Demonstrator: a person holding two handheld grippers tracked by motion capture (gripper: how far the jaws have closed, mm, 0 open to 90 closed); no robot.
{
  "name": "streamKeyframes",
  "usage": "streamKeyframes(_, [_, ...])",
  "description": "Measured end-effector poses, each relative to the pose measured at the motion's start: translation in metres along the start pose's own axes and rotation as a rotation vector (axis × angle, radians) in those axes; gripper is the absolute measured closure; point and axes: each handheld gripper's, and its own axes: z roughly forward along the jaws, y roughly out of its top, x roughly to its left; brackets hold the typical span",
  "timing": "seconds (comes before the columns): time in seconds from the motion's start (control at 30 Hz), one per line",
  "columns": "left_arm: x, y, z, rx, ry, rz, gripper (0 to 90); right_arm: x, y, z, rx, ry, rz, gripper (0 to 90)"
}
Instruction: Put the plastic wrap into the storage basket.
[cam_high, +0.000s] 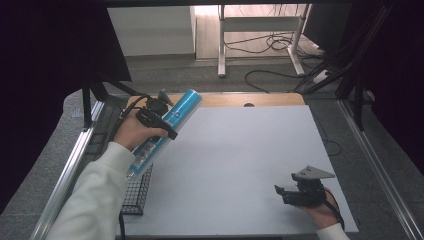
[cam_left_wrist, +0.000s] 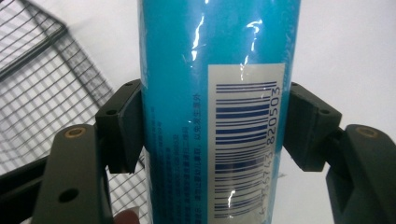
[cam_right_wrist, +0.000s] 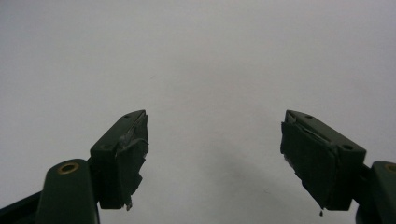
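I have the left gripper (cam_high: 159, 118) pinching the blue tube (cam_high: 167, 130) at about ten o'clock, tilted above the wire basket (cam_high: 136, 194), the right gripper (cam_high: 292, 194) spread idle at five o'clock; next I would carry it toward the white table (cam_high: 240, 160).

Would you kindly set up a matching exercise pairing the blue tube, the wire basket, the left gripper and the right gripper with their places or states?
Things:
1. blue tube
2. wire basket
3. left gripper
4. right gripper

States:
A. open, nothing between the jaws
B. at the table's left edge
C. shut on the tube
D. held tilted above the table

Pairs: 1-D, 2-B, 3-C, 4-A
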Motion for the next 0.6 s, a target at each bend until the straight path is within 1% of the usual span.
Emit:
streamKeyframes(0.07, [0.006,-0.005,-0.002,-0.004,0.003,-0.019,31.7,0.0,0.0,0.0,0.001,0.0,-0.002,23.7])
streamKeyframes(0.1, [0.006,-0.005,-0.002,-0.004,0.003,-0.019,31.7,0.0,0.0,0.0,0.001,0.0,-0.002,23.7])
streamKeyframes(0.13, [0.011,-0.009,-0.003,-0.003,0.011,-0.033,31.7,0.0,0.0,0.0,0.0,0.0,-0.002,23.7])
streamKeyframes(0.17, [0.011,-0.009,-0.003,-0.003,0.011,-0.033,31.7,0.0,0.0,0.0,0.0,0.001,-0.001,23.7])
streamKeyframes(0.2, [0.017,-0.013,-0.002,-0.004,0.015,-0.05,31.7,0.0,0.0,0.001,0.001,0.0,-0.001,23.6])
streamKeyframes(0.23, [0.02,-0.015,-0.002,-0.001,0.017,-0.056,31.7,0.0,0.0,0.001,0.002,0.0,-0.001,23.7])
streamKeyframes(0.33, [0.028,-0.022,-0.001,0.008,0.022,-0.073,31.6,-0.001,0.0,0.001,0.002,-0.004,0.001,23.7])
streamKeyframes(0.37, [0.03,-0.024,0.0,0.0,0.023,-0.088,31.7,-0.001,0.0,0.001,0.0,-0.005,-0.001,23.8])
streamKeyframes(0.4, [0.032,-0.027,0.0,0.001,0.026,-0.096,31.7,-0.001,0.0,0.001,-0.001,-0.006,-0.001,23.8])
streamKeyframes(0.47, [0.037,-0.032,0.001,0.005,0.031,-0.108,31.7,0.0,0.0,0.0,0.0,-0.005,0.0,23.6])
streamKeyframes(0.5, [0.037,-0.032,0.001,0.005,0.031,-0.108,31.6,0.0,0.0,0.0,0.0,-0.005,-0.002,23.6])
streamKeyframes(0.53, [0.042,-0.037,0.002,0.009,0.033,-0.121,31.6,0.0,0.0,0.0,-0.001,-0.005,-0.001,23.6])
streamKeyframes(0.6, [0.046,-0.042,0.003,0.008,0.037,-0.138,31.7,0.0,0.0,0.0,-0.003,-0.004,-0.005,23.5])
